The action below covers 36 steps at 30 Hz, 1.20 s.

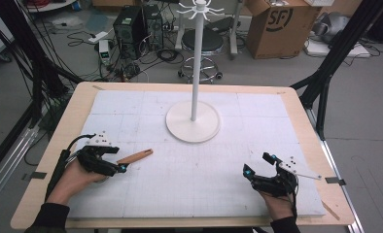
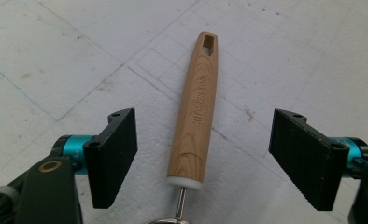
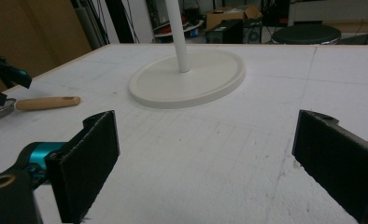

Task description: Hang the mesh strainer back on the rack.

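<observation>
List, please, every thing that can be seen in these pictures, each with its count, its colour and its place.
wooden-handled utensil: one, light brown handle with a metal neck, lying on the left part of the mat, between the open jaws of the left gripper, not touched by them.
stand: one, white, tall pole on a round base, back centre of the mat.
mat: one, white with faint grid lines, covering the table.
table: one, pale wood, under the mat.
cardboard box: one, brown, on the floor behind.
stool: one, black seat, floor behind the table.
left gripper: one, black, open, left front.
right gripper: one, black, open, right front.
</observation>
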Tool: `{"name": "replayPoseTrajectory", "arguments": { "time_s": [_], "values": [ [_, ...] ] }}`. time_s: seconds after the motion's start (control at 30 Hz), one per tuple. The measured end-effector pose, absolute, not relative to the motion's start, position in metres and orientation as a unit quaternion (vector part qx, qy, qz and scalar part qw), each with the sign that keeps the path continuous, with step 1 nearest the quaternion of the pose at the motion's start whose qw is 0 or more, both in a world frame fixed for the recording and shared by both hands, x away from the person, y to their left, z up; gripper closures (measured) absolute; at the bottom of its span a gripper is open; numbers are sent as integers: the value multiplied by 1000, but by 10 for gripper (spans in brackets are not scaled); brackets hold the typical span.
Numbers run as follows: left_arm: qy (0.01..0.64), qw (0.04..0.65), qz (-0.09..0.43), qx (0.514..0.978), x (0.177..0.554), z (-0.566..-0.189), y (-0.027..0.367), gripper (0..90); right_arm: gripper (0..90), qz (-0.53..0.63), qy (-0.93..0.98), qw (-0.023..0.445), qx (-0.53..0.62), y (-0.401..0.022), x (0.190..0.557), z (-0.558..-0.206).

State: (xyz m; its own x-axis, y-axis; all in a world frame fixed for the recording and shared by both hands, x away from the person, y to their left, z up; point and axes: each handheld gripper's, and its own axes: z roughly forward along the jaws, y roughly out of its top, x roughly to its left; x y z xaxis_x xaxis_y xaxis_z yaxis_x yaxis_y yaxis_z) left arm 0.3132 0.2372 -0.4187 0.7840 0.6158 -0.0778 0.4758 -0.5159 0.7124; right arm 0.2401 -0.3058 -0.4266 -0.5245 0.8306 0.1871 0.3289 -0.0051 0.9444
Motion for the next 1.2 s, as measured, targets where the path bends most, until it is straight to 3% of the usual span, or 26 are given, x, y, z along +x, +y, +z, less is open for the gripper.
{"name": "replayPoseTrajectory", "arguments": {
  "time_s": [0.27,0.5,0.7,1.03,1.2],
  "values": [
    [319,346,79,879,324,-426,234,261,65,562,667,226,433,-307,240,-426],
    [304,326,84,891,323,-432,226,358,64,563,662,227,439,-310,240,-426],
    [301,302,89,900,325,-436,223,365,65,563,662,228,439,-309,239,-425],
    [291,285,95,909,325,-435,217,390,65,560,670,220,436,-306,240,-427],
    [287,287,91,910,324,-434,217,450,65,565,664,230,432,-307,239,-425]
  ]
}}
